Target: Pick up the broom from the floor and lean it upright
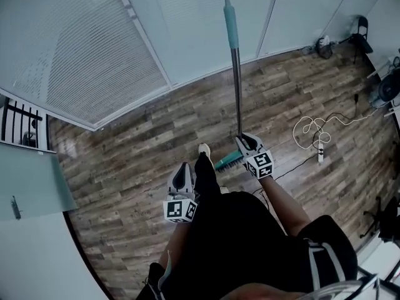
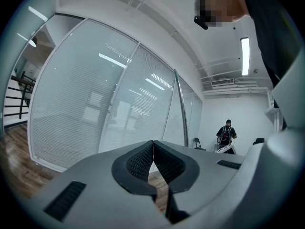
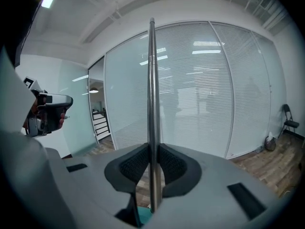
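Right gripper (image 3: 152, 163) jaws clamp the seemingly upright broom (image 3: 152, 80); left gripper (image 2: 153, 159) jaws closed, empty.

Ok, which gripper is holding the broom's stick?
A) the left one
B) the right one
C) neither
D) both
B: the right gripper has its fingers shut on the broom stick, while the left gripper is shut with nothing in it.

Head view looks steeply down at the floor (image 1: 125, 186). Left gripper view and right gripper view sit close behind left claw (image 2: 153, 143) and right claw (image 3: 152, 149), facing the glass wall (image 2: 86, 109) all three share.
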Demonstrator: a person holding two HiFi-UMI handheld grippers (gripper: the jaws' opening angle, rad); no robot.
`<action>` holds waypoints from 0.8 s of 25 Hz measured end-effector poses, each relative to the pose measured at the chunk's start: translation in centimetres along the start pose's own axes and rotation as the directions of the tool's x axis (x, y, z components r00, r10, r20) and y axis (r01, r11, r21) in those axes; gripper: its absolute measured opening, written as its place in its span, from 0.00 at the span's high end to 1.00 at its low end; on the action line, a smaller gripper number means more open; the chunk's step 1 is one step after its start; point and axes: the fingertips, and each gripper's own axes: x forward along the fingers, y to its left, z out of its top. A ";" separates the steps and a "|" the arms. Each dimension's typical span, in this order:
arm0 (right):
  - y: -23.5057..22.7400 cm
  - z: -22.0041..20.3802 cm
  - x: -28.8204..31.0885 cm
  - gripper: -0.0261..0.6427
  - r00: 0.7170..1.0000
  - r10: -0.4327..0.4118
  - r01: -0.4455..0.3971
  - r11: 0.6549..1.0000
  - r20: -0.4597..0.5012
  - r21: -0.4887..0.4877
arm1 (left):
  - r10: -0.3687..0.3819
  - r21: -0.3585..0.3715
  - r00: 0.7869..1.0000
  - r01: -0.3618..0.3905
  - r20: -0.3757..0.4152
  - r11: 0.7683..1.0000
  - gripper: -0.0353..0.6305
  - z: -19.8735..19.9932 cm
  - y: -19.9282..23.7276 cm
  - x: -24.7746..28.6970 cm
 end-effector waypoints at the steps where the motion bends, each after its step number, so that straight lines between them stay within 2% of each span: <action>1: -1.0 0.0 0.1 0.84 1.000 -0.018 0.018 1.000 0.002 0.007 | -0.019 -0.009 1.000 0.019 -0.004 1.000 0.92 -0.1 -0.2 1.2; 4: -3.9 0.3 0.5 0.84 0.997 -0.074 0.074 0.997 0.006 0.024 | -0.101 -0.014 0.995 0.101 -0.003 0.995 0.92 -0.2 -0.8 4.9; 10: -9.9 2.3 3.2 0.84 0.982 -0.188 0.188 0.982 0.000 0.029 | -0.245 -0.001 0.969 0.245 -0.008 0.969 0.92 1.2 -1.1 14.0; 16: -16.3 5.1 6.4 0.84 0.942 -0.335 0.334 0.939 0.000 0.079 | -0.305 -0.023 0.952 0.305 0.011 0.952 0.92 4.5 1.5 22.3; 20: -19.8 5.6 8.2 0.84 0.913 -0.406 0.407 0.910 -0.031 0.079 | -0.328 -0.045 0.944 0.329 0.019 0.943 0.92 4.5 4.0 26.9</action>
